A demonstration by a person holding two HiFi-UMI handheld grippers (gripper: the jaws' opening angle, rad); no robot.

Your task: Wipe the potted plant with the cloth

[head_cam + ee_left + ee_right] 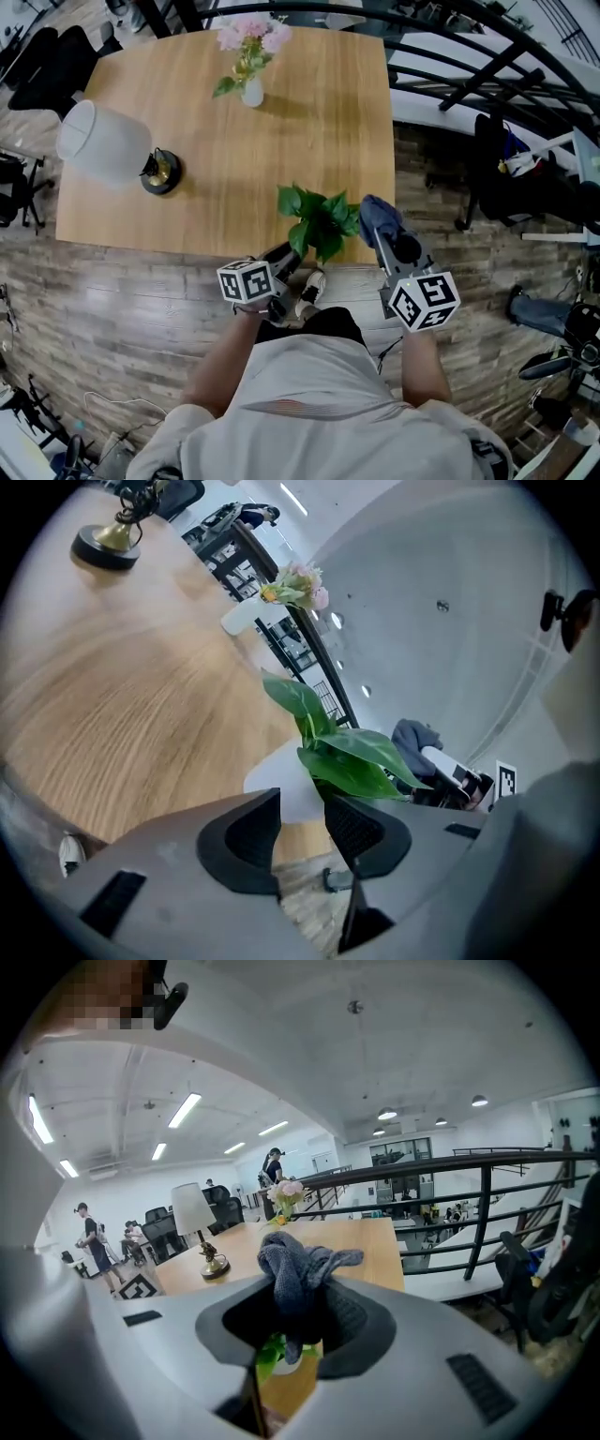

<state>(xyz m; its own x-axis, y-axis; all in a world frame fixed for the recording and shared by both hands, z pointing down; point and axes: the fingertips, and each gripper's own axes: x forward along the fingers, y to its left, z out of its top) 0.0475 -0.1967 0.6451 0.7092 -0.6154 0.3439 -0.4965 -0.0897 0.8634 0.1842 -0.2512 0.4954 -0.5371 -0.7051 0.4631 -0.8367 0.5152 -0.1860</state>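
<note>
The potted plant (pixel 319 221), green leaves in a white pot, stands at the near edge of the wooden table (pixel 187 122). My left gripper (pixel 281 255) sits just below and left of it, off the table edge. In the left gripper view the plant (pixel 349 759) lies just beyond my left gripper (pixel 302 810), whose jaws stand open and empty. My right gripper (pixel 382 229) is right of the plant and shut on a bunched grey cloth (pixel 375 214). In the right gripper view the cloth (pixel 298 1274) sticks up from the right gripper (pixel 298 1314), with a leaf (pixel 270 1354) showing below.
A white-shaded lamp (pixel 98 141) stands at the table's left, and a vase of pink flowers (pixel 249 56) at its far edge. A black railing (pixel 469 56) runs behind and to the right. Office chairs (pixel 47 66) stand at the left. The person's shoe (pixel 312 286) is under the near edge.
</note>
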